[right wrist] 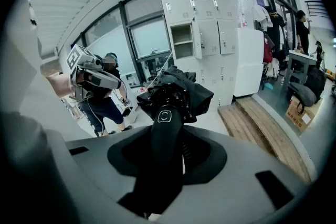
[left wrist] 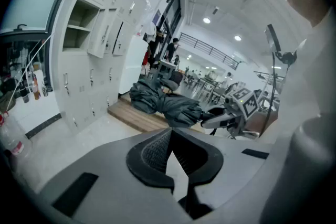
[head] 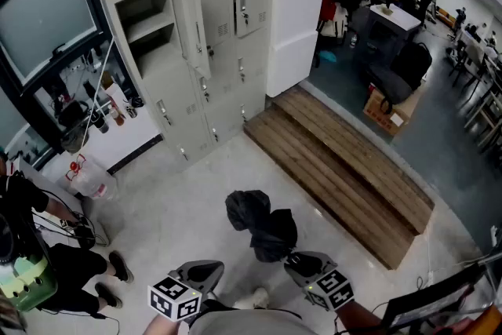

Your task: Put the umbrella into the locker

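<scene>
Open-plan office/lab workspace. Grey lockers (head: 212,51) stand ahead-left of the left gripper (head: 204,272), with a wooden platform (head: 345,176) ahead-right. Desks (head: 396,16), chairs (head: 471,67) and people are far off right.

left gripper (head: 202,272): held low in front of the person's left side, nose tipped down and forwards, its marker cube (head: 174,298) facing up
left jaws: tips closed together, nothing between them
right gripper (head: 304,263): near the left one and about level with it, not touching, tipped down in much the same way
right jaws: clamped on the handle (right wrist: 167,128) of the umbrella (head: 263,223), the handle lying along them
right forearm (head: 367,318): comes in from the bottom right edge behind its gripper
</scene>
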The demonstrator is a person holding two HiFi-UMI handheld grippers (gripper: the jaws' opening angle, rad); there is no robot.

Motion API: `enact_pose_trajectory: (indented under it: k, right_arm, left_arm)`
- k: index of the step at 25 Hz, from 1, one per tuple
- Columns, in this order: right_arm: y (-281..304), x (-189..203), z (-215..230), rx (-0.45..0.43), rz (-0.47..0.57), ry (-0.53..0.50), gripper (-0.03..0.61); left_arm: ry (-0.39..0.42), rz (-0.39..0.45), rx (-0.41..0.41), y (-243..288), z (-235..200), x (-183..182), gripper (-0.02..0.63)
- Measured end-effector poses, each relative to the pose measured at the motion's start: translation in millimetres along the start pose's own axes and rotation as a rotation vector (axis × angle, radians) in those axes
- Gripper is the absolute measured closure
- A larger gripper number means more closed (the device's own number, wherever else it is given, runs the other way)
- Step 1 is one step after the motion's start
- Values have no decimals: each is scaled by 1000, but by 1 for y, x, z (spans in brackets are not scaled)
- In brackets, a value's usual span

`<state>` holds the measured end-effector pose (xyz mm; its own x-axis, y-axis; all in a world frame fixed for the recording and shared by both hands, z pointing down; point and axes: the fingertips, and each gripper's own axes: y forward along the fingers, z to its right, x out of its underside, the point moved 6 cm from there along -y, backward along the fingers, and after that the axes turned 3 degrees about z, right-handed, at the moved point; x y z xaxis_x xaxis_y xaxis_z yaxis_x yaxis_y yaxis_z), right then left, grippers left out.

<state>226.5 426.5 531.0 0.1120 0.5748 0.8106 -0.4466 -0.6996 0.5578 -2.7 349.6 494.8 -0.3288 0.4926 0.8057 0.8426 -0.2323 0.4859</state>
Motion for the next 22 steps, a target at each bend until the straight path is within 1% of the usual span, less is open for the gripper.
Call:
enact_pose_trajectory:
  k: [4, 7, 9, 12, 17, 22]
  right_arm:
    - [-18, 6, 4, 34, 12, 7, 426]
    - [-20, 1, 2, 27, 27, 5, 426]
    - [-16, -3, 5, 8, 20, -9, 426]
    - [-5, -12, 10, -21, 2, -30, 426]
    - [23, -34, 13, -72, -3, -21, 426]
    - [64, -76, 22, -73, -3, -14, 426]
  left_arm:
    - [55, 21, 32, 14, 21, -17, 604]
    - [84, 31, 29, 13, 32, -23, 604]
    - [79, 47, 15, 11, 33, -26, 604]
    - [41, 69, -7, 3, 29, -26, 604]
    - [0, 94, -54, -16, 4, -24, 604]
    - [-13, 125, -46, -21, -40, -42, 604]
